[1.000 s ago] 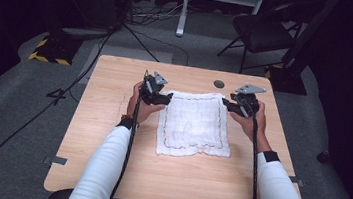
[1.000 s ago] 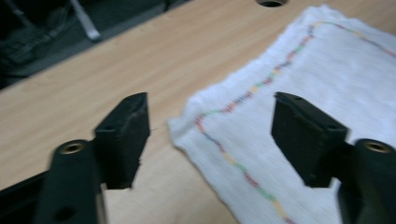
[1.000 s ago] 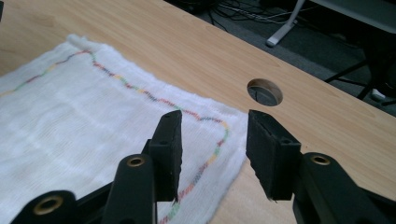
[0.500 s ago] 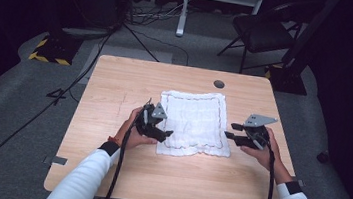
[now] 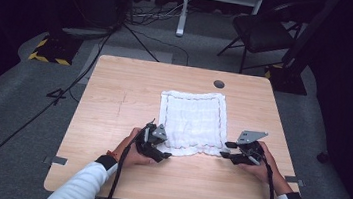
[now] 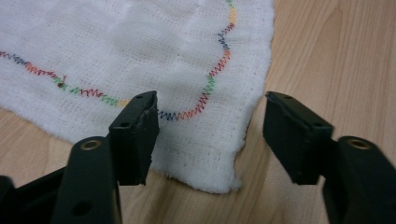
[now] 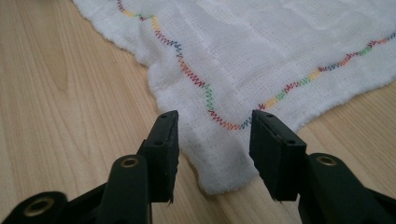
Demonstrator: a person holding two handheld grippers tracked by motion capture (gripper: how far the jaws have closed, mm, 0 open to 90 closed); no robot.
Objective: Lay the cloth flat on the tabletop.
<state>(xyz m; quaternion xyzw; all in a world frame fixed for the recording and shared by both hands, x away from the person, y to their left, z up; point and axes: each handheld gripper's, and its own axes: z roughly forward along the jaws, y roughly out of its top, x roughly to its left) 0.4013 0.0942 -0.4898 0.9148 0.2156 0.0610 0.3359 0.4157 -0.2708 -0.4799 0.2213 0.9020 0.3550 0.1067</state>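
On the counter (image 5: pixel 113 102), right of centre: white cloth (image 5: pixel 192 121), flat, coloured zigzag stitching inside its hem. Left hand-held gripper (image 5: pixel 161 150) at the near left corner, jaws just closing yet apart, corner between them. Right hand-held gripper (image 5: pixel 229 151) at the near right corner, jaws apart astride it. Bare wood all round.

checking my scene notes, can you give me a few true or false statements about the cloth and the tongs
1. The white woven cloth with multicoloured zigzag stitching lies flat on the light wooden table. True.
2. The left tongs are clamped on the cloth. False: the jaws stand apart around its near corner.
3. The right tongs straddle a cloth corner. True.
4. The cloth is folded in half. False: it lies spread open.
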